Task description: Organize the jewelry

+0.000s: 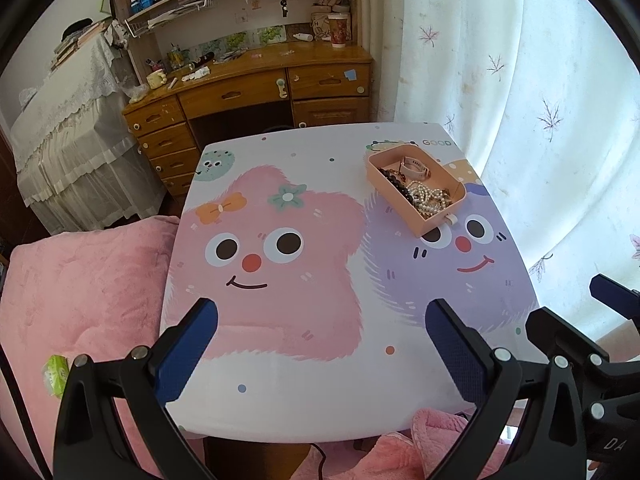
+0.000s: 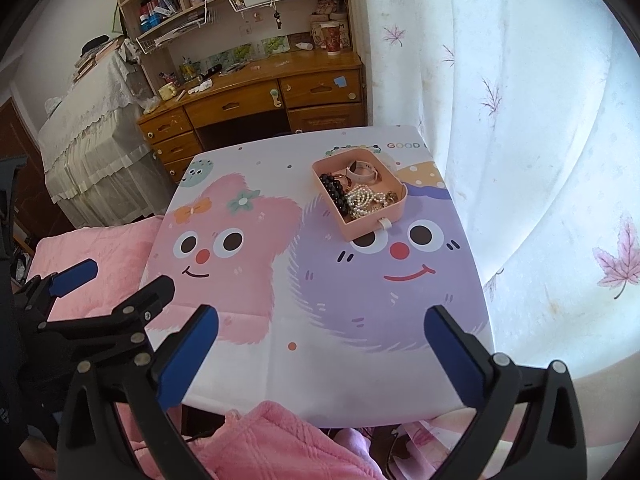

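Pink tray (image 1: 416, 196) of jewelry near tabletop's (image 1: 320, 380) far right corner; green packet (image 1: 55, 374) only in left view. Left gripper (image 1: 322, 346) and right gripper (image 2: 322, 346) both spread wide, empty.

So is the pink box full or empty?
Partly full. The pink box holds white pearls, black beads and a pale watch.

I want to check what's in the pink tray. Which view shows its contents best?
The right wrist view: the pink tray sits nearer the picture's centre, showing black beads, pearls and a watch band. The left wrist view shows the same tray further to the side.
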Demonstrator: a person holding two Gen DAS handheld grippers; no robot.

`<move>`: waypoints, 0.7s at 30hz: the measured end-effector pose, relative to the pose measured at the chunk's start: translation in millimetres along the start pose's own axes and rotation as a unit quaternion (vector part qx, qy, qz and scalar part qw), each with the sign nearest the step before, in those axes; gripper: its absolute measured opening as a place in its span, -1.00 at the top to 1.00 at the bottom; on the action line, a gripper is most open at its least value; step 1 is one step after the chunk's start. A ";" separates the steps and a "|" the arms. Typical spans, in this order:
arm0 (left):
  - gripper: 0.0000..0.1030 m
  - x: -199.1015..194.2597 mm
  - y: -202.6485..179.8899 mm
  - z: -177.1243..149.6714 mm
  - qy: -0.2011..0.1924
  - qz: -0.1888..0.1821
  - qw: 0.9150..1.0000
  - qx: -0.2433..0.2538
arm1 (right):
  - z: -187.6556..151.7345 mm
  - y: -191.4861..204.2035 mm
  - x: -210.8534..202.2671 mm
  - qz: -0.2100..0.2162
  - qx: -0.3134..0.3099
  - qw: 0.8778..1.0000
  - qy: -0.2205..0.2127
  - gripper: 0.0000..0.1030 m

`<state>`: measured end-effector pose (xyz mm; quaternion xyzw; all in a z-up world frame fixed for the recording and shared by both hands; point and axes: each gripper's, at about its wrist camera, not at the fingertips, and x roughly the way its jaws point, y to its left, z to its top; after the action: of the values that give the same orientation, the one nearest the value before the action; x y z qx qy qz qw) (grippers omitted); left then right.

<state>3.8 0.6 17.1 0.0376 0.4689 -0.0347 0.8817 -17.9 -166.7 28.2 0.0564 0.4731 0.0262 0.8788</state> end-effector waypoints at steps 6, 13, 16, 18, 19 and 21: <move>-0.99 1.4 3.0 0.3 0.000 -0.007 1.000 -0.008 | 0.7 2.4 1.2 0.000 -0.004 1.000 0.001 -1.00; -0.99 1.5 3.1 0.2 0.001 -0.004 1.000 -0.010 | 0.5 4.0 3.5 0.000 -0.007 1.000 0.003 -1.00; -0.99 1.3 4.5 0.9 0.001 -0.003 1.000 -0.010 | 0.2 4.4 4.7 -0.001 -0.008 1.000 0.005 -1.00; -0.99 1.3 5.2 0.7 0.001 -0.002 1.000 -0.011 | 0.6 3.3 6.6 0.000 -0.009 1.000 0.007 -1.00; -0.99 0.9 5.6 0.8 0.001 -0.002 1.000 -0.011 | 0.7 3.0 7.2 -0.001 -0.009 1.000 0.009 -1.00; -0.99 0.3 6.5 0.7 0.000 -0.001 1.000 -0.013 | 0.2 3.0 7.9 0.000 -0.011 1.000 0.011 -1.00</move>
<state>5.2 7.0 17.4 0.0254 0.4695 -0.0295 0.8821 -13.4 -162.9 22.2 0.0465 0.4820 0.0313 0.8744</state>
